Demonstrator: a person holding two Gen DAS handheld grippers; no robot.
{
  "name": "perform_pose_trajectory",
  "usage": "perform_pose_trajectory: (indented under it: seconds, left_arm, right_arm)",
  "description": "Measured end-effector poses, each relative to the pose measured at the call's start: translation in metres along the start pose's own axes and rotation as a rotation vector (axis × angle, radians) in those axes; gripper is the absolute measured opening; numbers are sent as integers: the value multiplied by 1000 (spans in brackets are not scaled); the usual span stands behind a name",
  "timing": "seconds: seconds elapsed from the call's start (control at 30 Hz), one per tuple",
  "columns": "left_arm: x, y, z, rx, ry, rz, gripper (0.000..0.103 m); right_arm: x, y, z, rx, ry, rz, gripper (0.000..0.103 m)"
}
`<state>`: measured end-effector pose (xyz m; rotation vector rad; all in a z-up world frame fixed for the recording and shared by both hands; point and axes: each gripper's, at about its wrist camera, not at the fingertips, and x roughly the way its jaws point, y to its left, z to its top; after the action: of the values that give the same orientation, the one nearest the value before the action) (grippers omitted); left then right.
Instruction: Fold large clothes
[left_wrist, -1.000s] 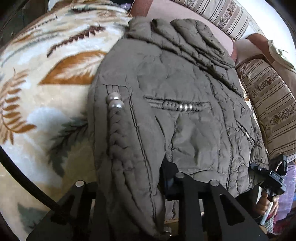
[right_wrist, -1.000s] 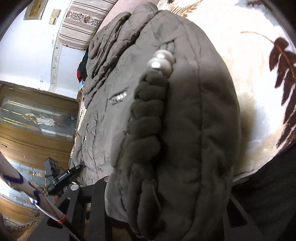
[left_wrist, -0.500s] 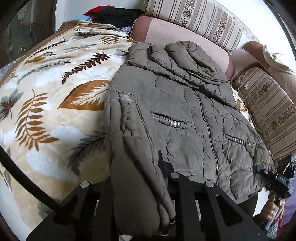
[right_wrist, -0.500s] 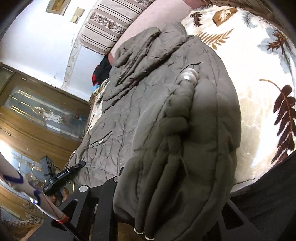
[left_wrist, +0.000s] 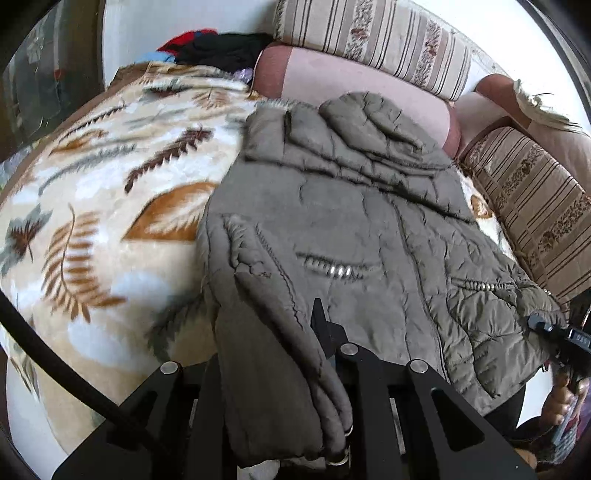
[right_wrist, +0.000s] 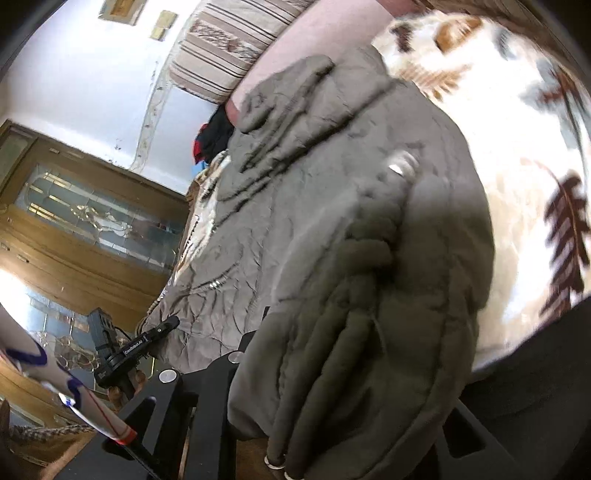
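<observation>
Setting: leaf-print blanket spread over a sofa with striped cushions; a wooden cabinet with leaded glass shows in the right wrist view.
Jacket: olive quilted jacket lies flat on the blanket, hood toward the sofa back, two zip pockets facing up.
Sleeve: jacket sleeve hangs over the near edge of the sofa, its braided trim running down between the black fingers.
Left gripper: left gripper is closed upon the sleeve, cloth bunched between its fingers.
Right gripper: right gripper has cloth draped over it and hiding the fingers; whether it pinches the fabric I cannot tell. In the left wrist view it sits at the jacket's far hem corner.
Writing: white lettering on the other gripper's body in the right wrist view, too small to read surely.
Change: since a second ago both cameras have drawn back from the jacket; more of the blanket, cushions and clothes pile now shows, and the sleeve's two metal snaps look smaller and farther.
</observation>
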<state>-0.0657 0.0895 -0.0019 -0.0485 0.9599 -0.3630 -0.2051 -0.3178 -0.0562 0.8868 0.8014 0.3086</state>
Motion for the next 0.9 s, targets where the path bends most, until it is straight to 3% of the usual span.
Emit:
perform_pose_trajectory:
  seconds: [0.4, 0.9]
  left_arm:
    - [-8, -27, 64, 92, -150, 39, 18]
    - [22, -42, 155, 107, -167, 116, 18]
  right_arm:
    - [10, 75, 74, -259, -55, -72, 21]
    - [30, 113, 160, -266, -152, -155, 21]
